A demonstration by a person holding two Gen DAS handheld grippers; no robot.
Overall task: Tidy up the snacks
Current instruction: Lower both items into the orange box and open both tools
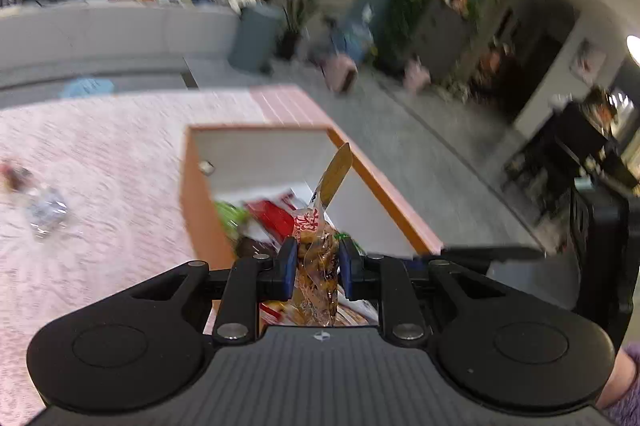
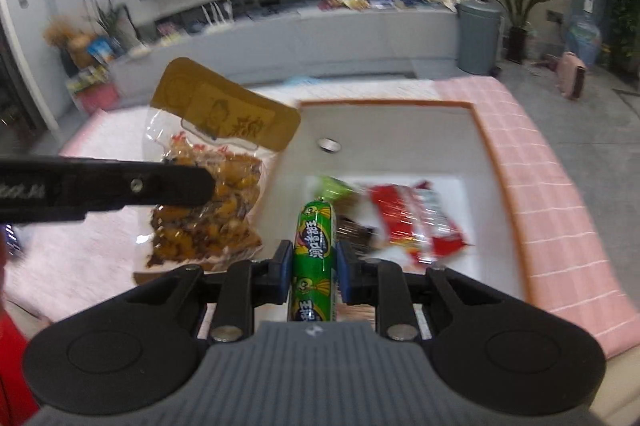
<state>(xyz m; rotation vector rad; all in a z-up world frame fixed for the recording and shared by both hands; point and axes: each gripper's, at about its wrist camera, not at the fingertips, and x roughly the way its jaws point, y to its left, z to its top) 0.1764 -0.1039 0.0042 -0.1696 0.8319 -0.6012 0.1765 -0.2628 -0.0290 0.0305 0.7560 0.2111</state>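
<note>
My left gripper is shut on a clear bag of brown snack with a gold header and holds it edge-on above the orange-rimmed white box. From the right wrist view the same bag hangs flat at the box's left edge, with the left gripper's finger across it. My right gripper is shut on a green sausage stick over the box's near end. Inside the box lie a red packet, a green packet and a dark packet.
The box sits on a table with a pink cloth. Loose wrapped snacks lie on the cloth at the left. A small round metal piece is on the box's inner back wall. The floor drops off to the right of the table.
</note>
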